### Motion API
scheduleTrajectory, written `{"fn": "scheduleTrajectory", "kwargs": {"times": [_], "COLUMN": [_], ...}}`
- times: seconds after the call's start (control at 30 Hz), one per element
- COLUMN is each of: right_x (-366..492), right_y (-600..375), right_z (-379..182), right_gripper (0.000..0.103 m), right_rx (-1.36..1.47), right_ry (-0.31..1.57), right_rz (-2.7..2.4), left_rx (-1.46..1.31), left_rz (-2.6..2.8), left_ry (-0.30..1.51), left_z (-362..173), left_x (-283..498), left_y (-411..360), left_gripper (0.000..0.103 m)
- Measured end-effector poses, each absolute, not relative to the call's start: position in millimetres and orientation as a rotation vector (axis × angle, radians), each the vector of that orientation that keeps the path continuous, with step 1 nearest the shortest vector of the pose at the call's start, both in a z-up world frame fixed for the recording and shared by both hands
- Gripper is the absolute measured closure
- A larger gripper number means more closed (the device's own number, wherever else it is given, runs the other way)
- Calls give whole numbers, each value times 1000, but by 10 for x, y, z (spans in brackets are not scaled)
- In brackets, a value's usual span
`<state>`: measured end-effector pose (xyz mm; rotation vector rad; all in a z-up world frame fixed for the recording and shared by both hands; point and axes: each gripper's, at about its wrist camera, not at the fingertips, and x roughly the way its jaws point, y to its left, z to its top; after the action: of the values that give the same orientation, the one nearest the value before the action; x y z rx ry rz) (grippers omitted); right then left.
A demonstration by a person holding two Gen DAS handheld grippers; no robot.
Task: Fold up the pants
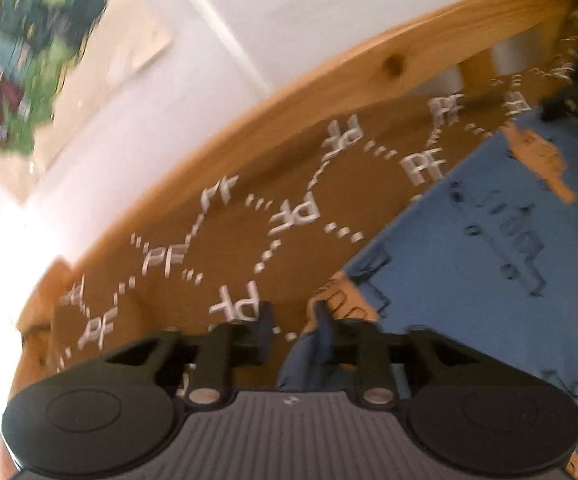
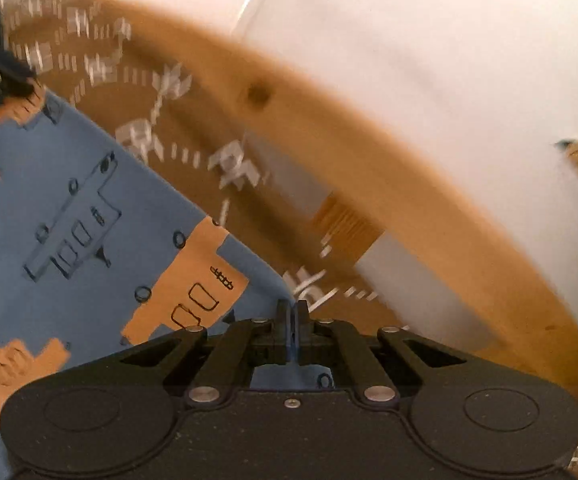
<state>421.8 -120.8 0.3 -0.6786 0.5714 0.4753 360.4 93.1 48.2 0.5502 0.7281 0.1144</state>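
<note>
- Far left in the left wrist view: a white wall with a colourful poster (image 1: 29,52), all of it blurred.
- Next comes a curved pine bed rail (image 1: 329,68), and inside it a brown bedspread (image 1: 229,184) printed with white "PF" letters and dotted lines. The work is being done on a bed.
- The left hand-held gripper (image 1: 292,330) stands with its jaws partly apart. A corner of the blue pants (image 1: 469,264) lies at the inner side of its right-hand finger and trails under it. Whether the pads actually press on the cloth cannot be told, since the gap looks wider than the fabric.
- The pants, blue with orange patches and dark line drawings, spread from between the two grippers towards the camera side, lying on the bedspread. In the right wrist view they fill the left half (image 2: 69,200), with one straight edge running diagonally down to the fingers.
- The right hand-held gripper (image 2: 292,312) is clenched tight on the pants, with a thin edge of blue fabric pinched between its pads.
- To its right are the bedspread, the bed rail and the white wall again.
- Progress, as a judgement: both grippers are at one end of the garment, so a fold looks to be under way. No finished, flattened fold shows in either view, and most of the folding appears still to be done.
</note>
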Motion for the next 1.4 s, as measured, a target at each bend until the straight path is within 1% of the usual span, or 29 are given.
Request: {"fn": "scheduleTrajectory", "kwargs": {"times": [0.03, 0.07, 0.1, 0.13, 0.17, 0.2, 0.3, 0.37, 0.5, 0.63, 0.67, 0.73, 0.77, 0.8, 0.83, 0.87, 0.9, 1.0, 1.17, 1.3, 1.4], "right_x": [4236, 4234, 4225, 4224, 4228, 4236, 4270, 4289, 4456, 4648, 4687, 4731, 4746, 4756, 4754, 4735, 4703, 4560, 4168, 3605, 3080], "right_y": [-1216, -1235, -1269, -1307, -1359, -1412, -1457, -1377, -1073, -1020, -1022, -1030, -1032, -1033, -1036, -1036, -1035, -1026, -1154, -1403, -1596], "right_z": [-39, -43, -15, 29, 93, 166, 332, 352, 243, 185, 178, 161, 150, 142, 142, 153, 168, 220, 416, 561, 523], "right_gripper": [97, 92, 79, 69, 50, 41, 36, 30, 30, 30, 30, 34, 45, 65, 74, 89, 97, 103, 103, 103, 103], "right_rx": [-665, -648, -624, -590, -539, -485, -385, -409, -536, -520, -514, -500, -485, -464, -442, -416, -402, -441, -444, -412, -425], "right_ry": [577, 573, 571, 582, 596, 602, 594, 575, 619, 701, 719, 741, 751, 761, 770, 769, 763, 715, 593, 474, 379], "right_rz": [472, 474, 491, 514, 545, 576, 642, 673, 727, 733, 733, 728, 726, 724, 720, 718, 725, 716, 690, 687, 684], "left_rx": [531, 519, 509, 498, 484, 456, 349, 347, 430, 454, 461, 477, 486, 498, 513, 519, 508, 516, 589, 708, 741], "left_rz": [97, 85, 82, 81, 86, 91, 98, 71, 35, -48, -68, -96, -99, -97, -77, -57, -53, -56, -56, -67, -113], "left_ry": [714, 704, 693, 681, 676, 679, 706, 707, 717, 737, 742, 747, 758, 776, 797, 824, 837, 796, 688, 567, 508], "left_z": [510, 550, 579, 627, 664, 713, 832, 862, 822, 764, 758, 746, 731, 703, 670, 634, 616, 652, 775, 824, 840], "left_x": [3591, 3567, 3540, 3507, 3473, 3446, 3372, 3315, 3361, 3453, 3448, 3473, 3485, 3503, 3523, 3546, 3548, 3445, 3166, 2818, 2608], "left_y": [967, 1005, 1051, 1096, 1132, 1190, 1373, 1398, 1332, 1243, 1223, 1190, 1176, 1164, 1159, 1155, 1155, 1115, 1011, 893, 826], "left_gripper": [66, 56, 49, 40, 39, 39, 39, 39, 39, 37, 37, 37, 47, 59, 90, 98, 100, 101, 102, 102, 102]}}
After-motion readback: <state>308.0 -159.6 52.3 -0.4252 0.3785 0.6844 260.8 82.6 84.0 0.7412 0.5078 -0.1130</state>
